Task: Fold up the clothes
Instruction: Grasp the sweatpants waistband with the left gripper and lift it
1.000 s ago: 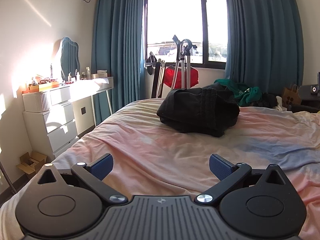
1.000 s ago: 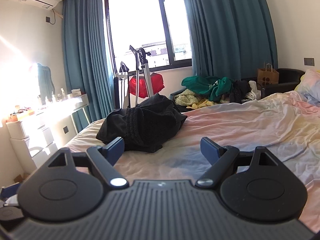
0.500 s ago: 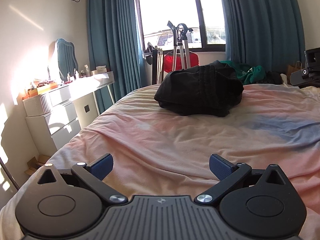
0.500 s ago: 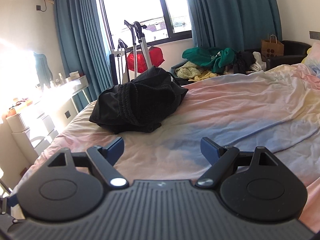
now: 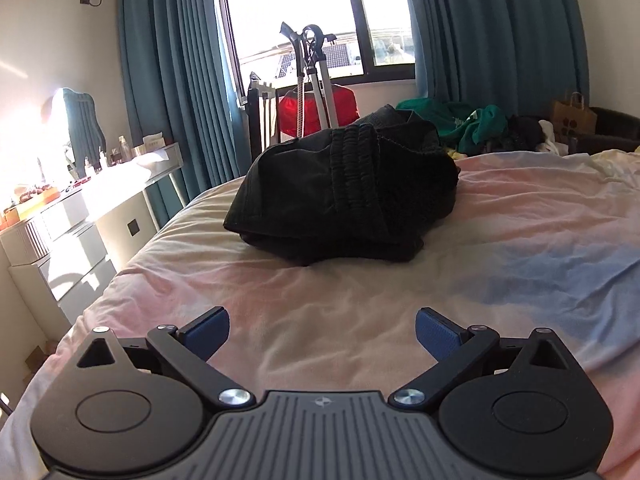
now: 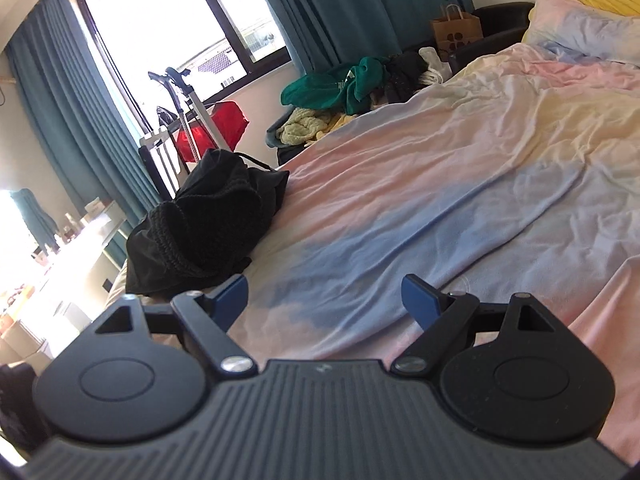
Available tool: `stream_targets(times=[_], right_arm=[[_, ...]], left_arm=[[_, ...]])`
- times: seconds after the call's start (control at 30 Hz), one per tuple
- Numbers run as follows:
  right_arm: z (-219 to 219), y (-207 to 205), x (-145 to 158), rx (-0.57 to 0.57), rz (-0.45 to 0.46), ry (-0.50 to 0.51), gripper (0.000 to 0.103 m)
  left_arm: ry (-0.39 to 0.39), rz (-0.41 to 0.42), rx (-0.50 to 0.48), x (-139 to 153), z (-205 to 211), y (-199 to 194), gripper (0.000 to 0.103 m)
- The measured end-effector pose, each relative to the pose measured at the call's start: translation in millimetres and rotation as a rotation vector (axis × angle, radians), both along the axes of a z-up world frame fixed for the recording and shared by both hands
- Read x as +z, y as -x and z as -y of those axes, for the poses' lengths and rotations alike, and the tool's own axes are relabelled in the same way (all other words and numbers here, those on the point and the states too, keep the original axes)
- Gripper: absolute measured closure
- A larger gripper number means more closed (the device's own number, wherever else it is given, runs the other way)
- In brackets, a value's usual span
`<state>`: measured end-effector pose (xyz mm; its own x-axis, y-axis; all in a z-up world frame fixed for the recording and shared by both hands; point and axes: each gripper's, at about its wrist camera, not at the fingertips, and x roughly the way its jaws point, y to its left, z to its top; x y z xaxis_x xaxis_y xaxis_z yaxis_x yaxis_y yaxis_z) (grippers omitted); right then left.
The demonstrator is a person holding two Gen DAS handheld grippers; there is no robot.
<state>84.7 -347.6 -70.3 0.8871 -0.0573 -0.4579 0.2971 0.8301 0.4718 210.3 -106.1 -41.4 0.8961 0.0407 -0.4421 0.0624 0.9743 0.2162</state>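
On the bed (image 5: 360, 304), the crumpled black garment (image 5: 344, 196) now looms larger in both views than a second ago; the right view has rolled. Left gripper (image 5: 322, 334) and right gripper (image 6: 324, 298): jaws wide apart, empty. Pastel sheet, teal curtains (image 5: 172, 80), window (image 5: 304, 12), dresser (image 5: 76, 232) at left.

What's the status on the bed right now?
Left gripper open, empty. Right gripper open, empty. Black garment bunched, untouched. Nothing in the way.
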Motion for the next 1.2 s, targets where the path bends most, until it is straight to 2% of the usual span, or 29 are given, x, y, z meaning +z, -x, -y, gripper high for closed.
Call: stream_targets(times=[0.1, 0.23, 0.3, 0.37, 0.47, 0.53, 0.73, 0.9, 1.0, 1.03, 1.07, 1.2], right_arm=[[3, -10, -10, 0.002, -0.030, -0.025, 0.018], [6, -26, -24, 0.001, -0.072, -0.046, 0.018], [10, -34, -32, -0.001, -0.088, -0.049, 0.018], [14, -40, -39, -0.007, -0.106, -0.057, 0.018], [18, -49, -49, -0.009, -0.133, -0.089, 0.018], [21, -53, -55, -0.004, -0.141, -0.118, 0.018], [19, -57, -58, 0.003, -0.146, -0.121, 0.018], [16, -53, -59, 0.005, -0.153, -0.111, 0.018], [16, -52, -60, 0.006, -0.152, -0.105, 0.018], [16, -53, -61, 0.008, -0.153, -0.105, 0.018], [16, -53, -62, 0.009, -0.153, -0.105, 0.018], [17, -55, -64, 0.005, -0.161, -0.103, 0.017]], left_arm=[[-0.027, 0.053, 0.018, 12, 23, -56, 0.004], [-0.116, 0.127, 0.051, 17, 53, -121, 0.007], [-0.154, 0.118, 0.043, 13, 62, -148, 0.007], [-0.187, 0.107, 0.064, 7, 69, -170, 0.015], [-0.162, 0.087, 0.094, -1, 62, -193, 0.021], [-0.136, 0.100, 0.113, -3, 57, -200, 0.027], [-0.091, 0.133, 0.156, -1, 57, -210, 0.036], [-0.090, 0.109, 0.224, 3, 68, -228, 0.061], [-0.034, 0.083, 0.254, 13, 64, -226, 0.084], [-0.007, 0.086, 0.260, 18, 60, -221, 0.090], [0.024, 0.102, 0.260, 24, 55, -214, 0.091], [0.102, 0.178, 0.226, 55, 29, -155, 0.093]])
